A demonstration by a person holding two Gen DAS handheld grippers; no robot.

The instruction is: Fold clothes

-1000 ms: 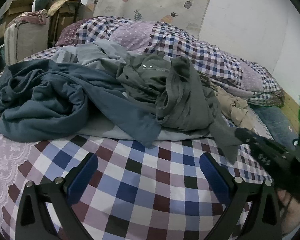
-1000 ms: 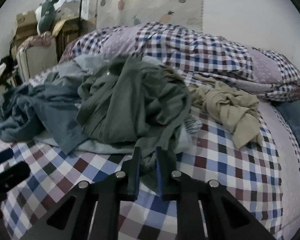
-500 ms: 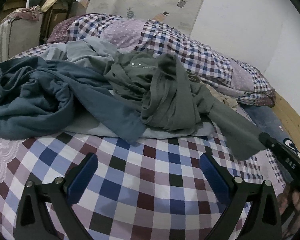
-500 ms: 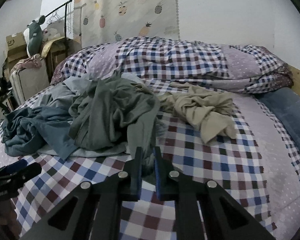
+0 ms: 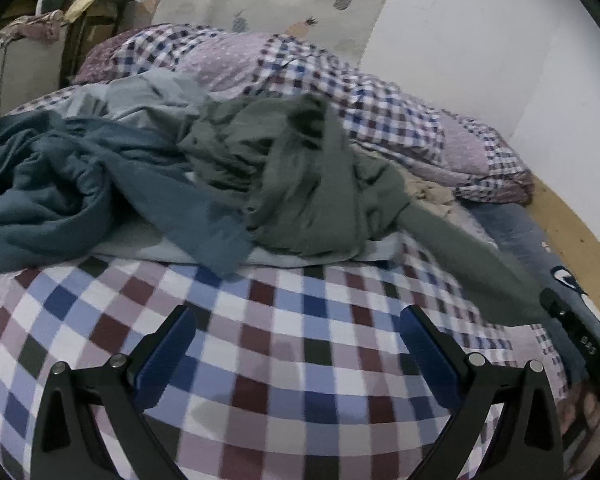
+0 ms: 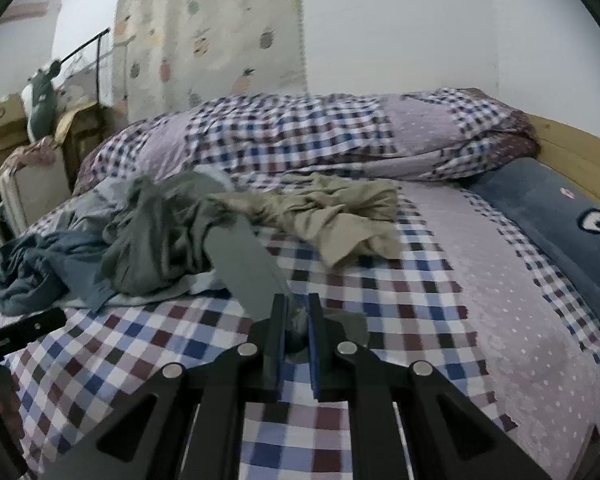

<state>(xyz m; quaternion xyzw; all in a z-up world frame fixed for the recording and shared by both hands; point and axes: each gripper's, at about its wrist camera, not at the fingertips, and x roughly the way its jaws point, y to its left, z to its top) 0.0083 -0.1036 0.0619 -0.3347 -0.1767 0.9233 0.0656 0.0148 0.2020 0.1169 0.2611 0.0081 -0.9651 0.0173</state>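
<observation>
The right gripper (image 6: 296,322) has drawn back, stretching a sleeve of the grey-green garment (image 5: 300,184) out from the pile. A blue garment (image 5: 60,184) lies against it, a tan one (image 6: 340,216) beyond. The right gripper's fingers are clamped on the sleeve end. The left gripper (image 5: 296,354) hovers wide apart, empty, above the checked bedsheet (image 5: 284,360). A pineapple-print curtain (image 6: 216,28) hangs behind.

Matt grey-green cloth garment (image 6: 156,240); checked cotton-like bedsheet (image 5: 300,344); smooth pale wooden bedframe (image 6: 572,148)
</observation>
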